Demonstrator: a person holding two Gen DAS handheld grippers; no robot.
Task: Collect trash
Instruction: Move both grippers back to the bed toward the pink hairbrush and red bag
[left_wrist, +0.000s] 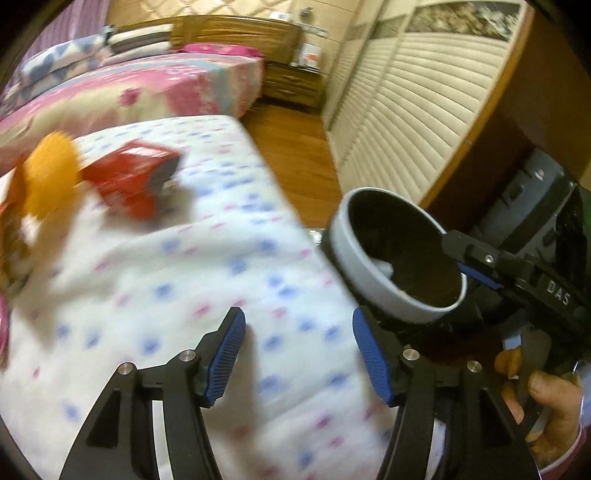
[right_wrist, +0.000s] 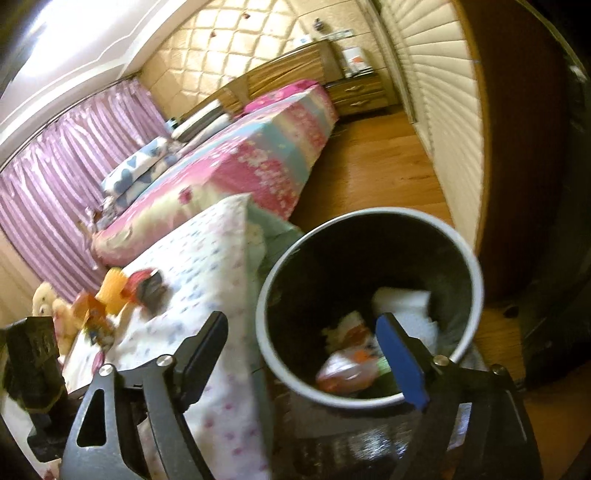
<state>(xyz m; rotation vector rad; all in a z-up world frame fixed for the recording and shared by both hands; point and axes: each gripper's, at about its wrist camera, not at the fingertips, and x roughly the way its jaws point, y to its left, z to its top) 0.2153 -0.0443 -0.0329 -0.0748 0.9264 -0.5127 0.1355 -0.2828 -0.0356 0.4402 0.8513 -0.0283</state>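
Observation:
A grey trash bin (right_wrist: 369, 295) with a black inside stands beside the spotted white mattress (right_wrist: 207, 258). It holds white paper (right_wrist: 402, 302) and a crumpled wrapper (right_wrist: 347, 369). My right gripper (right_wrist: 306, 354) is open and empty, above the bin's near rim. In the left wrist view the bin (left_wrist: 395, 254) is to the right, with the right gripper (left_wrist: 491, 266) reaching over it. My left gripper (left_wrist: 299, 354) is open and empty above the mattress (left_wrist: 207, 280). A red box (left_wrist: 129, 181), an orange round object (left_wrist: 51, 173) and a snack packet (right_wrist: 92, 317) lie farther along the mattress.
A bed with a pink floral cover (right_wrist: 258, 158) lies beyond the mattress. Wood floor (left_wrist: 295, 155) runs between it and a cream louvred wardrobe (left_wrist: 424, 110). A wooden nightstand (right_wrist: 362, 92) stands at the back. Plush toys (right_wrist: 48, 306) sit at the far left.

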